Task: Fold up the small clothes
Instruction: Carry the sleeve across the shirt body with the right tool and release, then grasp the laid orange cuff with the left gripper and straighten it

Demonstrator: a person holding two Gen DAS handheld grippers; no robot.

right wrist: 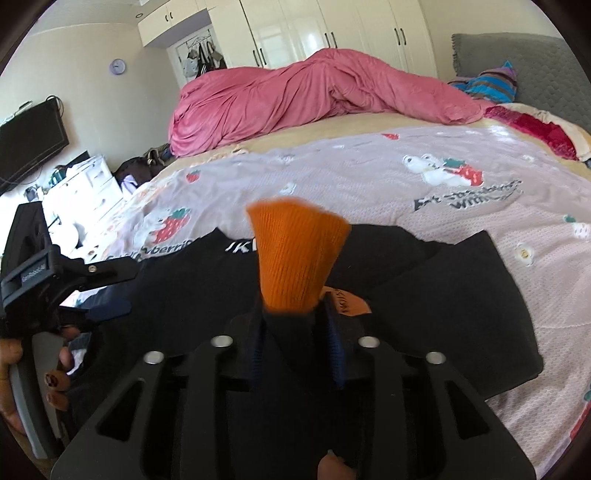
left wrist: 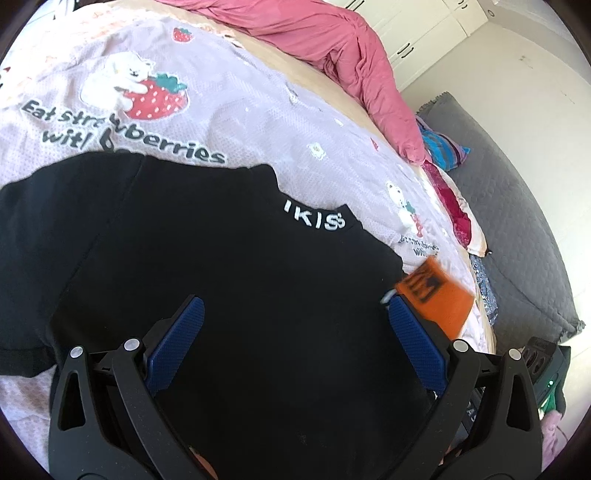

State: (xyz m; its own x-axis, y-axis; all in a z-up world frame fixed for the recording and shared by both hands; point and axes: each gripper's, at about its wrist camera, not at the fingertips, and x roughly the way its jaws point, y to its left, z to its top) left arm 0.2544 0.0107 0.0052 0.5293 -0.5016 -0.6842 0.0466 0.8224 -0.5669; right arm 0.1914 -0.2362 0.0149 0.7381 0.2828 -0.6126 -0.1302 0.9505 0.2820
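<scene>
A black garment with white lettering at the collar lies spread on the lilac strawberry-print bedspread. My left gripper is open, its blue pads wide apart just above the black cloth. My right gripper is shut on an orange and black sock, whose orange cuff fans out above the jaws. The sock also shows in the left wrist view beside the left gripper's right pad. The black garment lies under and beyond the right gripper. The left gripper shows at the left of the right wrist view.
A pink duvet is heaped at the far side of the bed. A striped cloth and a grey headboard are at the right. White wardrobes stand behind. A TV and white drawers are at the left.
</scene>
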